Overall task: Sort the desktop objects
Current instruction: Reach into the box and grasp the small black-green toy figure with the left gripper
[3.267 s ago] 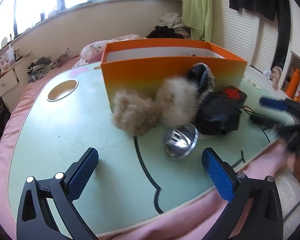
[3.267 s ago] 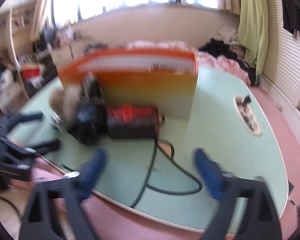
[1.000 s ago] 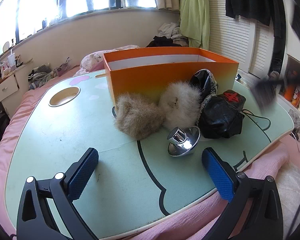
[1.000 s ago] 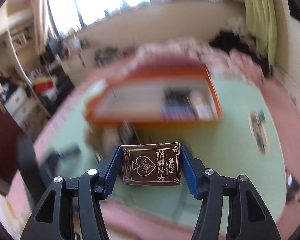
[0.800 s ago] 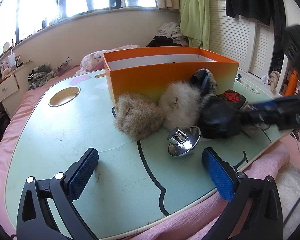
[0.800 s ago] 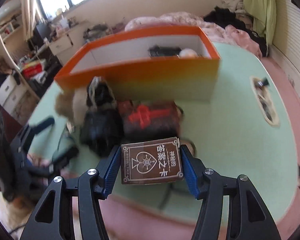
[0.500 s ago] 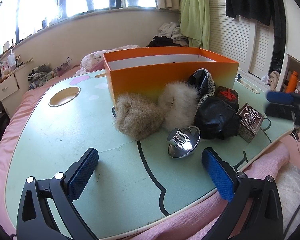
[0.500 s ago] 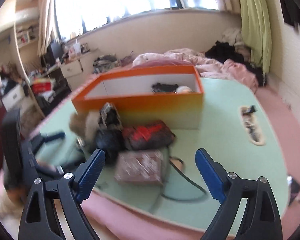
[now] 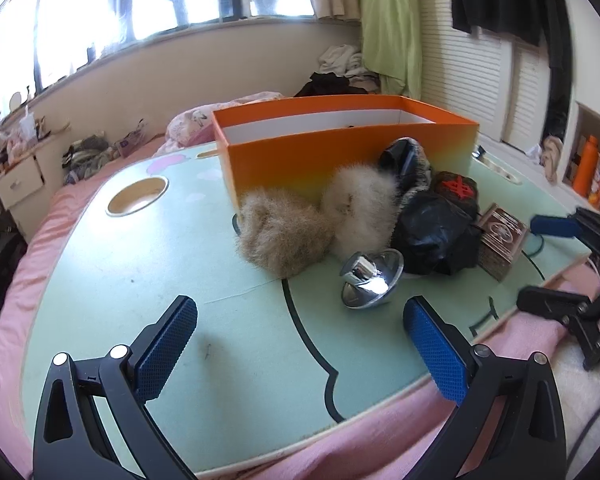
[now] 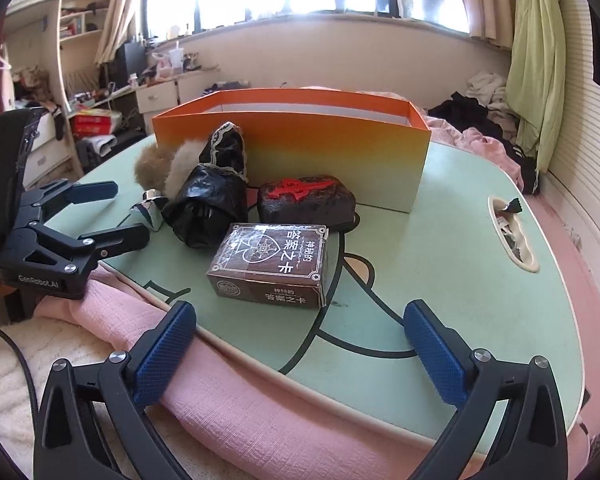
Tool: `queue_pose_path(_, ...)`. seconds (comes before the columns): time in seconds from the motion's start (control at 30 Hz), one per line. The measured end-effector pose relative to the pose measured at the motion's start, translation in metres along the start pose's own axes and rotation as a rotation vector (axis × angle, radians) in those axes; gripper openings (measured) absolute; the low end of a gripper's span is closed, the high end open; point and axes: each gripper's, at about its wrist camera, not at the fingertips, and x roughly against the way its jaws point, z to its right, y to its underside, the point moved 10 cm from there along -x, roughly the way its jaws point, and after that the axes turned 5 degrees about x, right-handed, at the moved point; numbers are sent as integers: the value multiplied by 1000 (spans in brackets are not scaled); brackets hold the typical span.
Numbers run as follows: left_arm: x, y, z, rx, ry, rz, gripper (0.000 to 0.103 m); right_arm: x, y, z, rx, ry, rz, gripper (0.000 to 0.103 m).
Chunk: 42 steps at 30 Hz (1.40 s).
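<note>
An orange box (image 9: 340, 148) (image 10: 300, 148) stands on the pale green table (image 9: 140, 264) (image 10: 452, 248). In front of it lie a tan fur ball (image 9: 280, 236), a white fur ball (image 9: 360, 208), a black bag (image 9: 436, 236) (image 10: 208, 204), a dark case with a red mark (image 10: 308, 198) and a chrome cone (image 9: 370, 280). A brown card box (image 10: 272, 264) (image 9: 500, 240) lies near the table's front edge. My right gripper (image 10: 300, 344) is open and empty, just short of the card box. My left gripper (image 9: 300, 340) is open and empty, near the chrome cone.
A round hole (image 9: 138, 200) is set in the table's far left. A slot with small items (image 10: 512, 232) is at its right side. Pink bedding (image 10: 260, 412) lies under the table edge. Clothes (image 10: 480, 108) are heaped behind.
My right gripper carried the brown card box down to the table by the black bag, let it go, opened and drew back. My left gripper has not moved.
</note>
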Motion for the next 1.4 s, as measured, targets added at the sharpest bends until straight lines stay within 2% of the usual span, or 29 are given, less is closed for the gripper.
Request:
queue_pose_path(0.03,4,-3,3,-10,17,-5,102,0,-1,0,-2,-1,5,103)
queue_pose_path(0.1,23,-24,5,-8,36,36,102,1,-3,0,-5,2,8,103)
queue_pose_path(0.17,51,-63,11,19,84,105,102,1,-4,-1,-3,3,7,103)
queue_pose_path(0.23,57,-98,20,32,121,99,98,0,-4,-1,-5,2,8,103)
queue_pose_path(0.27,51,-114,26,22,131,66,86,0,-4,-1,-5,3,8,103)
queue_pose_path(0.33,31,-137,39,5,151,-8,68,0,-4,-1,-5,3,9,103)
queue_pose_path(0.37,13,-148,48,3,164,-69,68,1,-4,-1,-5,4,9,103)
queue_pose_path(0.4,-17,-157,58,18,193,-173,68,0,-4,-1,-6,4,9,103)
queue_pose_path(0.43,-31,-157,65,39,207,-227,68,0,-4,0,-6,4,10,103)
queue_pose_path(0.5,-80,-157,74,167,225,-397,68,1,-4,0,-6,5,10,103)
queue_pose_path(0.57,-120,-153,74,273,175,-501,68,0,-4,0,-7,5,11,103)
queue_pose_path(0.63,-141,-154,76,305,134,-542,68,0,-4,0,-8,6,11,103)
queue_pose_path(0.73,-169,-153,79,281,34,-589,68,0,-5,0,-10,6,12,103)
queue_pose_path(0.9,-185,-147,87,214,-44,-617,68,0,-5,0,-11,8,11,103)
queue_pose_path(1.03,-189,-143,85,229,3,-624,70,-1,-6,0,-14,8,11,103)
queue_pose_path(1.13,-186,-140,80,244,32,-626,62,-1,-5,-1,-18,9,10,103)
queue_pose_path(1.2,-181,-141,75,277,82,-613,56,-2,-6,0,-17,11,10,103)
queue_pose_path(1.27,-172,-143,69,329,150,-597,39,-2,-6,-1,-18,11,11,103)
queue_pose_path(1.3,-164,-146,67,360,207,-584,37,-3,-6,0,-19,10,11,103)
queue_pose_path(1.37,-154,-152,60,377,241,-558,26,-2,-6,-1,-19,12,10,103)
queue_pose_path(1.4,-151,-155,59,377,248,-549,25,-3,-6,-1,-19,13,10,103)
